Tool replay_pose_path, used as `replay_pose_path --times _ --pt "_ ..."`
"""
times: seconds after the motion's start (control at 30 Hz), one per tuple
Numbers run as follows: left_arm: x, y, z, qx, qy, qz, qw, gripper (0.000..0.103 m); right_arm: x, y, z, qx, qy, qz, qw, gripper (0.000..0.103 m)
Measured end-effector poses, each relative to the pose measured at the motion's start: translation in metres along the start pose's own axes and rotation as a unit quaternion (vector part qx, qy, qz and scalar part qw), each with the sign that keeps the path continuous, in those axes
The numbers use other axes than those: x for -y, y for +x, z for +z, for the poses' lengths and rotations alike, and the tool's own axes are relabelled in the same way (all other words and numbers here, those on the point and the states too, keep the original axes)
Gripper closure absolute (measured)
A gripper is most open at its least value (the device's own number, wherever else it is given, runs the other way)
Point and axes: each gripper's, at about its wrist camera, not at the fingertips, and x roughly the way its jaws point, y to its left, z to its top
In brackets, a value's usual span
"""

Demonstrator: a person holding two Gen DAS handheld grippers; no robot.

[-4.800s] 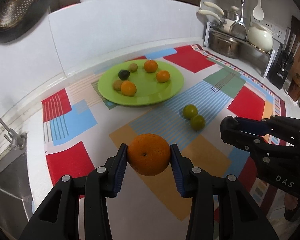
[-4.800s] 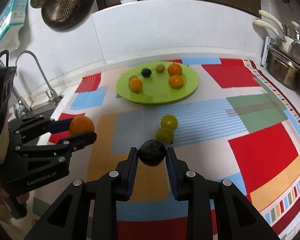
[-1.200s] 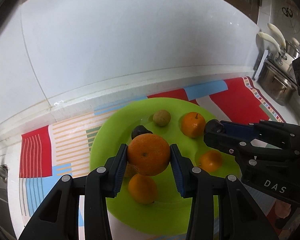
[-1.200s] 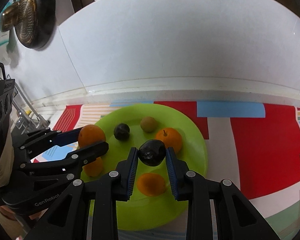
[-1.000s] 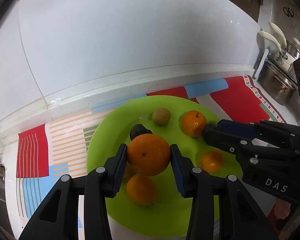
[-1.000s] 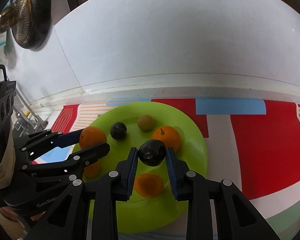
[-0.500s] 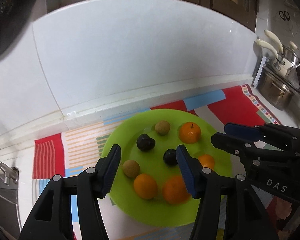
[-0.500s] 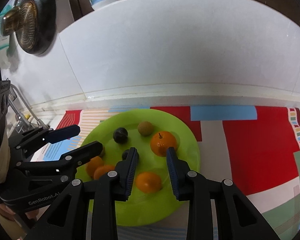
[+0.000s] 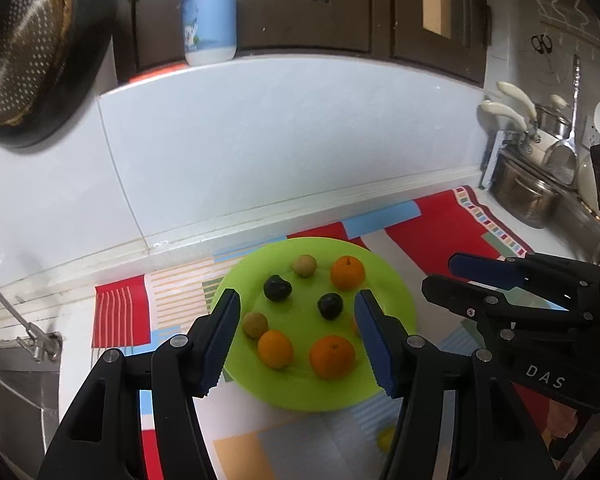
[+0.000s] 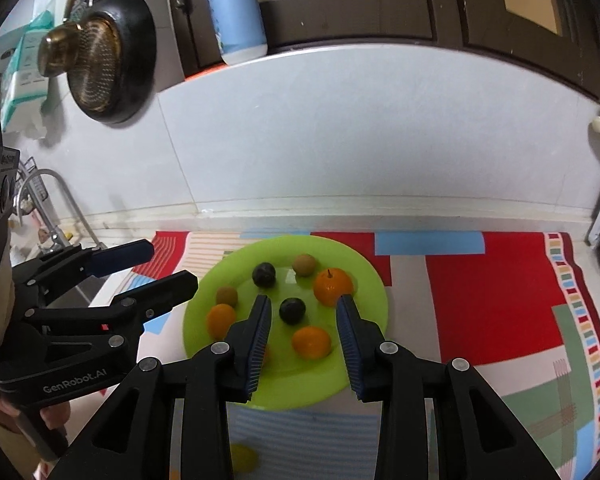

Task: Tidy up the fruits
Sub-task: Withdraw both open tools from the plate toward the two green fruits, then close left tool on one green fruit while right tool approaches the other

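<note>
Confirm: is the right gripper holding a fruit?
No. The right gripper is open and holds nothing above the green plate.

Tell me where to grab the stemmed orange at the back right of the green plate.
Take the stemmed orange across its round middle, probably best coming straight down with the open right tool. Its stem points up, so the smooth sides offer the widest hold. Keep the fingers clear of the tan fruit, which lies close at its back left on the green plate.
</note>
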Motion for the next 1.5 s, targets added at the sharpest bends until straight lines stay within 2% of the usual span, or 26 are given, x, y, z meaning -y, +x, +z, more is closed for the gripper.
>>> replay_pose_path --times 0.4,0.73,1.03,1.5 --pt "0.023 -0.037 -0.030 -0.008 0.002 -0.006 0.9999 0.043 -0.007 -0.039 -0.030 -0.008 -0.014 0.008 1.000 0.068" --pt "0.041 -0.050 -0.067 -0.022 0.003 0.014 0.9997 0.043 -0.009 -0.046 -0.055 -0.041 -0.074 0.028 0.996 0.068" --pt "0.052 -0.036 -0.099 -0.061 -0.008 -0.003 0.9981 0.043 -0.012 -0.040 -0.071 -0.073 -0.119 0.044 0.989 0.068" --pt "0.064 0.003 -0.121 -0.116 -0.021 -0.039 0.9922 0.045 0.001 -0.021 -0.098 -0.115 -0.103 0.042 0.987 0.068"
